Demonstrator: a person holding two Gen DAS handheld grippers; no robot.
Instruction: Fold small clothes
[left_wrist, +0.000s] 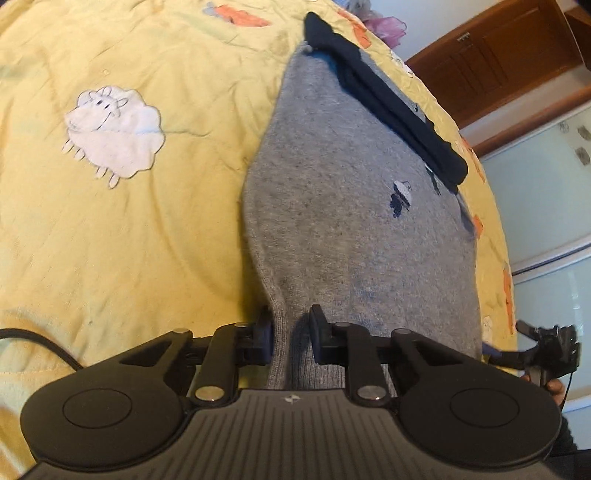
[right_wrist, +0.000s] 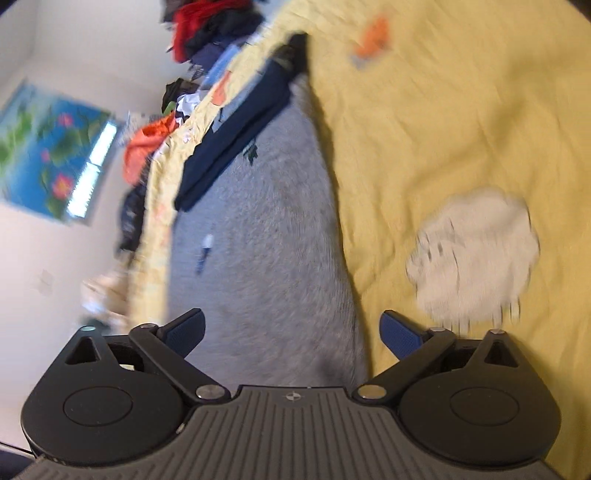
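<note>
The left gripper (left_wrist: 291, 332) pinches the grey garment (left_wrist: 343, 206) at its edge while the right gripper (right_wrist: 291, 332) gapes empty, so lifting one-sided may skew it across the bedspread (left_wrist: 122, 229).

L gripper (left_wrist: 291, 332) points down and fwd, jaws drawn close together w/ a fold of the grey garment (left_wrist: 332, 206) pinched between the pads. Both black fingers (left_wrist: 318, 332) stand nearly parallel, linkage arms pulled in toward centre. R gripper (right_wrist: 291, 332) also tilts downward, jaws spread wide, blue-padded fingertips (right_wrist: 400, 338) well apart. Cloth lies below the gap; the pads don't press on it as far as the blurred view shows. In the left wrist view the R gripper's tip (left_wrist: 543, 345) shows at the right edge, w/ part of a hand (left_wrist: 556, 387) behind it, probably gripping the handle.
</note>
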